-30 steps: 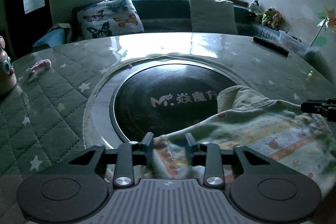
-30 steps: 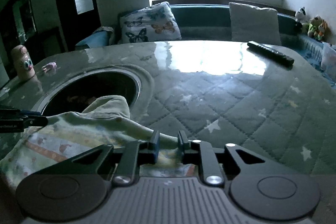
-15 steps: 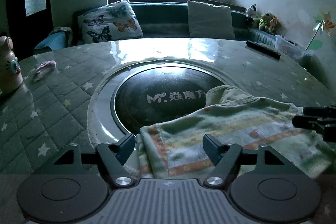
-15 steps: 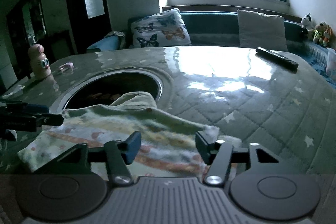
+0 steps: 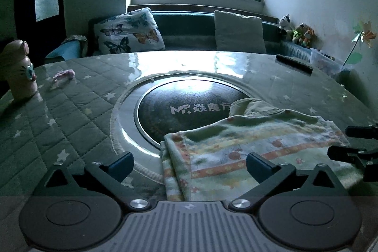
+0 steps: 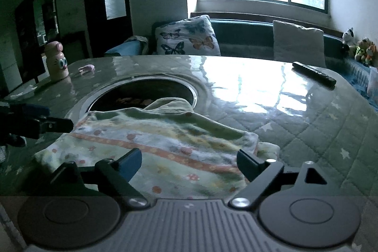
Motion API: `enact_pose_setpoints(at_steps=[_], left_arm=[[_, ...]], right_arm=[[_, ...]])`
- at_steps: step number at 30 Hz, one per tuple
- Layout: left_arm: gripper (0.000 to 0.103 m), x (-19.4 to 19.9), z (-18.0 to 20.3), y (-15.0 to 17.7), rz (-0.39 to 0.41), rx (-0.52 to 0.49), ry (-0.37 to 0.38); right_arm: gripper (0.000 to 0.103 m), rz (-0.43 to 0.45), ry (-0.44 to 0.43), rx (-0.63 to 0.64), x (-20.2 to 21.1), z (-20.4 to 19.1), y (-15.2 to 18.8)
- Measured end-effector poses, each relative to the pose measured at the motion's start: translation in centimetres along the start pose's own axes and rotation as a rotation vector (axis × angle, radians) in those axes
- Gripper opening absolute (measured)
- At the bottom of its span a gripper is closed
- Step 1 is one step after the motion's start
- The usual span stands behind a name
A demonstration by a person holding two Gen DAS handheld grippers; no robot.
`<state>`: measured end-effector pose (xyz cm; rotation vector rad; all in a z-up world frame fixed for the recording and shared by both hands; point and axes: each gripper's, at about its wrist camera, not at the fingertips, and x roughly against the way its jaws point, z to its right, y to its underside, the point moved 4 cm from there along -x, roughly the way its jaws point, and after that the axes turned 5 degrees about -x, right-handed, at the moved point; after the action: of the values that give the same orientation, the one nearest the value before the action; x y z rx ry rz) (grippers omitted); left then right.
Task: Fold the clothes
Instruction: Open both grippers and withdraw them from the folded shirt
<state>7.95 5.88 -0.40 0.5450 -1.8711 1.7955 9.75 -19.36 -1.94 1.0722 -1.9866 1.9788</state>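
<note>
Both hand-held grippers have released the garment (image 5: 248, 152); remote (image 6: 314, 73) clearer rightward.

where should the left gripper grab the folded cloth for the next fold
Probably the doubled left edge of the folded cloth, where the layers stack into a thick lip beside the round black hob. The left gripper is open and already straddles that edge, so it should come in low from the near side, one finger sliding under the lip.

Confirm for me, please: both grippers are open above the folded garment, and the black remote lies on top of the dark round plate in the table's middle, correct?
Not quite. The remote lies on the quilted table cover near the far right edge, clear of the round plate, as the right wrist view shows. Both the left gripper and right gripper are open over the garment.
</note>
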Motion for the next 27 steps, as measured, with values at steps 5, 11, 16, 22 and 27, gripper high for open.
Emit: enact_pose_setpoints(at_steps=[5, 11, 16, 22, 27], left_arm=[[0.103, 0.7, -0.2, 0.6, 0.001, 0.001, 0.004], [0.103, 1.6, 0.0, 0.9, 0.006, -0.005, 0.015], [0.103, 2.1, 0.2, 0.9, 0.015, -0.012, 0.019], [0.103, 2.3, 0.4, 0.9, 0.016, -0.01, 0.018], [0.103, 2.3, 0.3, 1.1, 0.014, -0.013, 0.014]], right_arm=[[0.103, 0.018, 0.013, 0.028, 0.8, -0.8, 0.5], [0.103, 0.029, 0.01, 0.046, 1.4, -1.7, 1.1], [0.103, 0.044, 0.016, 0.051, 1.8, -2.3, 1.3], [0.103, 0.036, -0.002, 0.046, 1.8, -2.9, 1.6], [0.103, 0.028, -0.01, 0.044, 1.6, -3.3, 1.8]])
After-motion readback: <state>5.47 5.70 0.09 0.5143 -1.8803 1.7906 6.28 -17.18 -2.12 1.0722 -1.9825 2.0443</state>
